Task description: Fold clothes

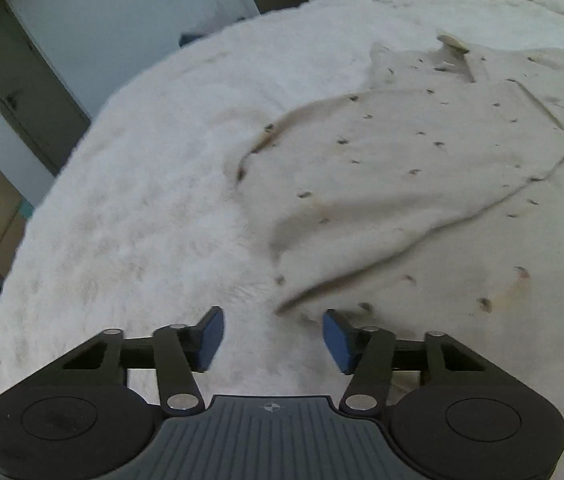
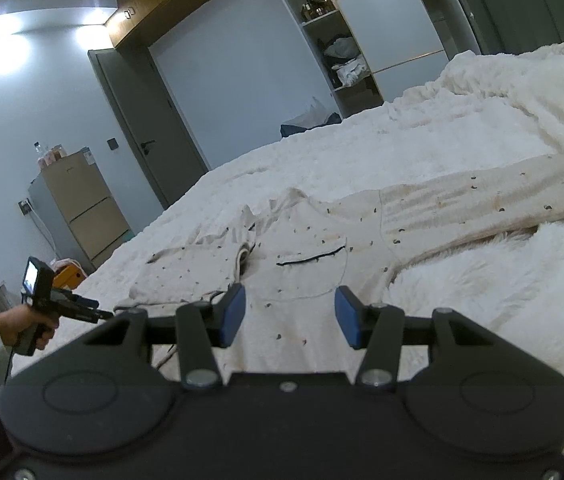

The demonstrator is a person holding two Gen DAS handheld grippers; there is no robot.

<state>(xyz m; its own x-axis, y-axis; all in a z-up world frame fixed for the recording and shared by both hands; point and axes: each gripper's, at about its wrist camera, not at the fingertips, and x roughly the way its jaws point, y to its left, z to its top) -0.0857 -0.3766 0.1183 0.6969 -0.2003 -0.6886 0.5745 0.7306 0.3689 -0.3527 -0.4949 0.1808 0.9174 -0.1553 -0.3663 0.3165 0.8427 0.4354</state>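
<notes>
Left wrist view: the left claw [image 1: 273, 338] stands open and empty at the bottom centre, its blue pads apart above the fluffy white bed cover [image 1: 142, 200]. The cream pyjama shirt with small dark specks [image 1: 422, 152] lies spread across the right half, one sleeve folded over.

Right wrist view: the right claw [image 2: 290, 316] is open, holding nothing, over the shirt's lower part [image 2: 302, 248]. At lower left, the person's hand [image 2: 22, 326] holds the other claw's handle.

Left gripper [image 1: 273, 340]: blue-padded fingers [image 1: 212, 340] spread apart, nothing between them.
Garment [image 1: 422, 152]: cream, dark-speckled, one side folded over, lying ahead.
Bed [image 1: 142, 200]: white fluffy blanket underneath.
</notes>
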